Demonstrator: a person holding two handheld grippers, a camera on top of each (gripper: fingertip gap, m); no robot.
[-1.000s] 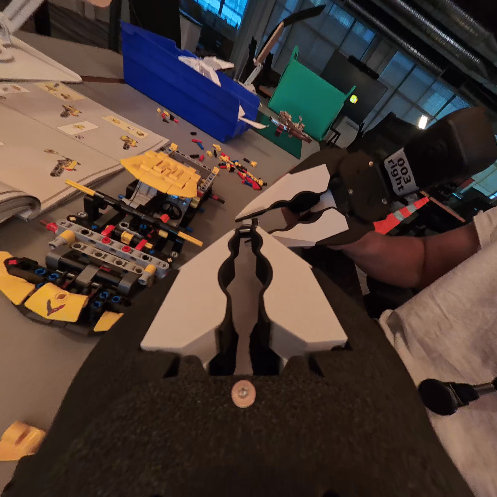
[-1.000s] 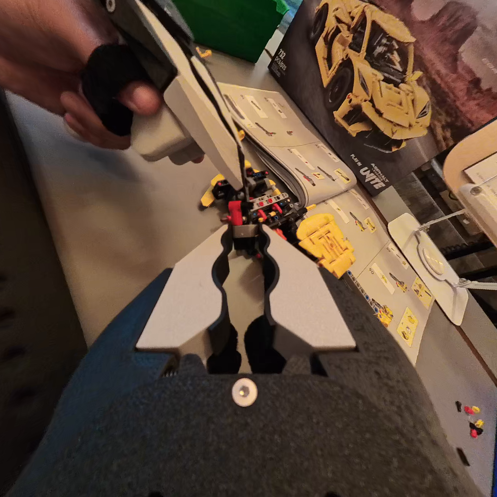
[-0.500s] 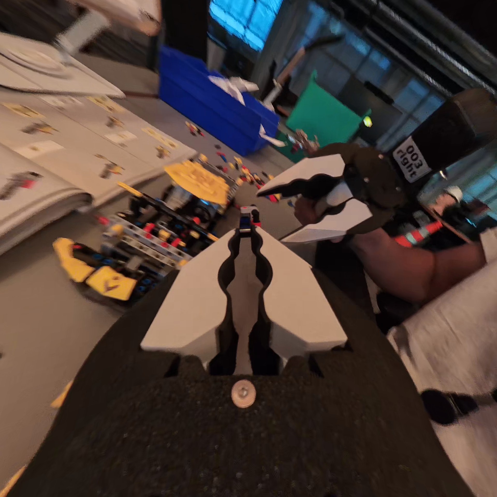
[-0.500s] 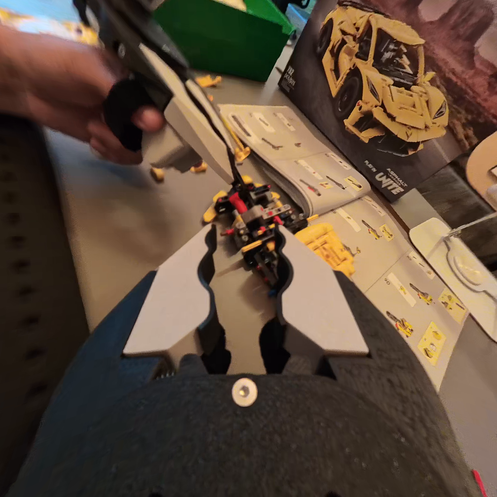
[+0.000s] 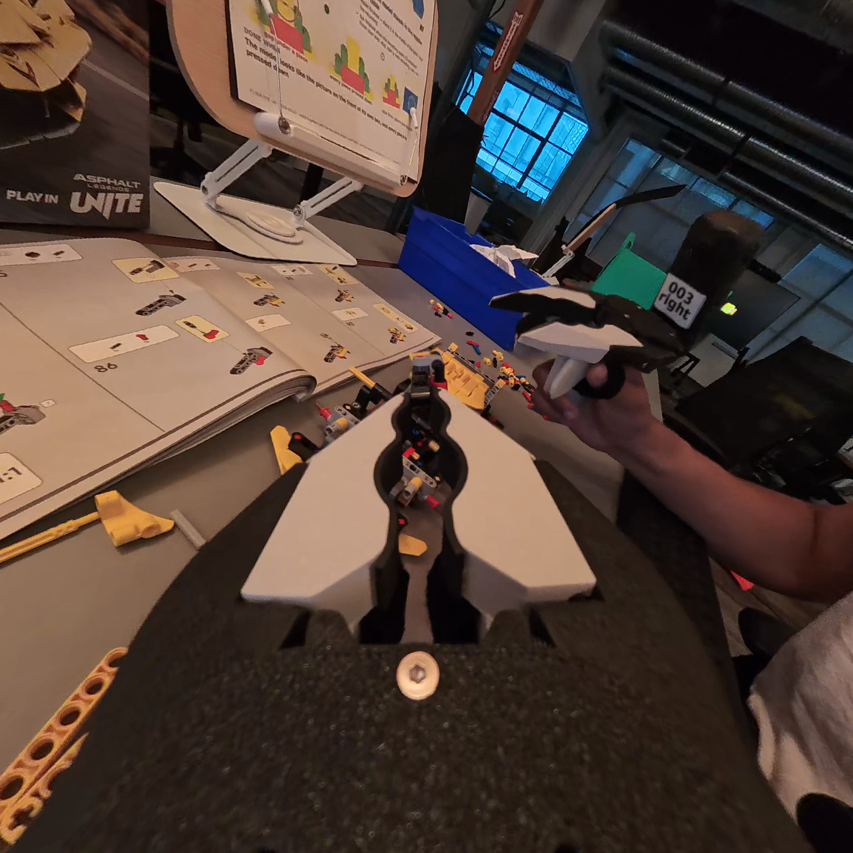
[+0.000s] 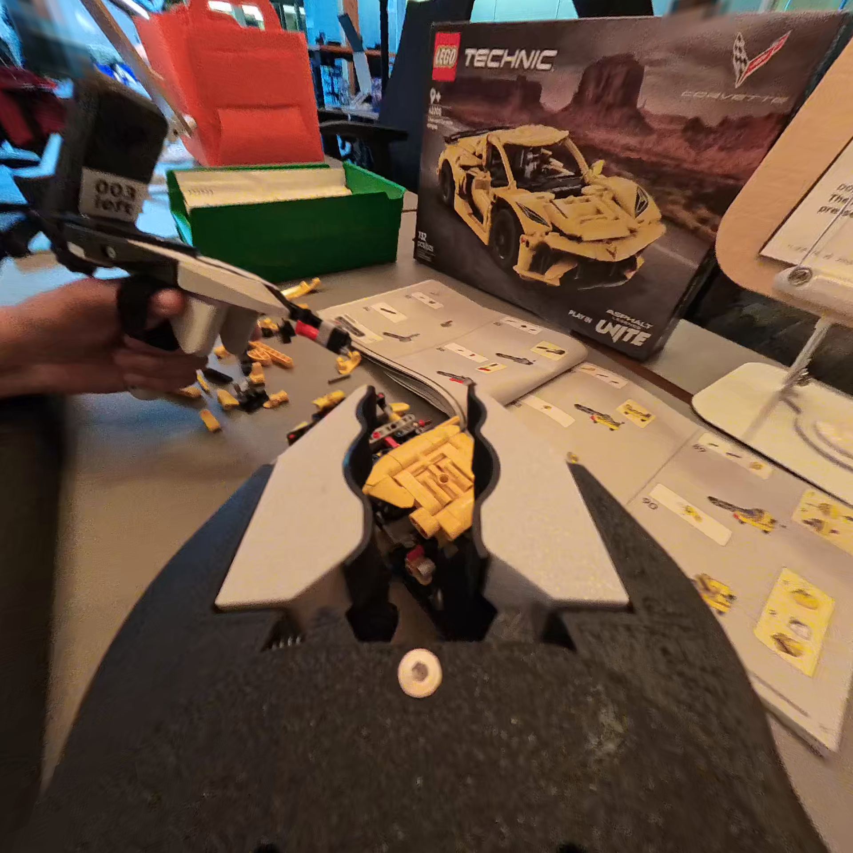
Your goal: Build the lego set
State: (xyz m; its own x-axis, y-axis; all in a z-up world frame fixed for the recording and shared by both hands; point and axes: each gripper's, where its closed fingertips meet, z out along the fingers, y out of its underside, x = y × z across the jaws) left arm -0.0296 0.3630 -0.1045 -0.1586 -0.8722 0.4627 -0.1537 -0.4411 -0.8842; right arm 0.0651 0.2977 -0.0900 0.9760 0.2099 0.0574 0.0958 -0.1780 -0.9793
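Note:
My left gripper (image 5: 422,392) is shut on a small grey, red and black lego sub-assembly (image 5: 425,369) and holds it in the air above the table. It also shows in the right wrist view (image 6: 288,314), with the piece (image 6: 321,331) sticking out of its tip. The partly built car (image 6: 429,480), with yellow body panels on a black chassis, sits on the table. My right gripper (image 6: 420,397) is open and empty and hovers over the car, whose yellow section shows between the jaws. In the left wrist view the right gripper (image 5: 505,318) is open, to the right and apart.
An open instruction booklet (image 5: 161,332) lies left of the car. The set's box (image 6: 577,184) stands behind it, beside a green bin (image 6: 286,226) and an orange bag (image 6: 244,92). A blue bin (image 5: 457,277) and a sheet stand (image 5: 323,92) stand farther back. Loose yellow pieces (image 6: 258,369) lie scattered. Left tips to right tips: about 12 centimetres.
My right gripper opened, let go of the small sub-assembly and drew back over the car. My left gripper kept the piece and swung left, toward the booklet.

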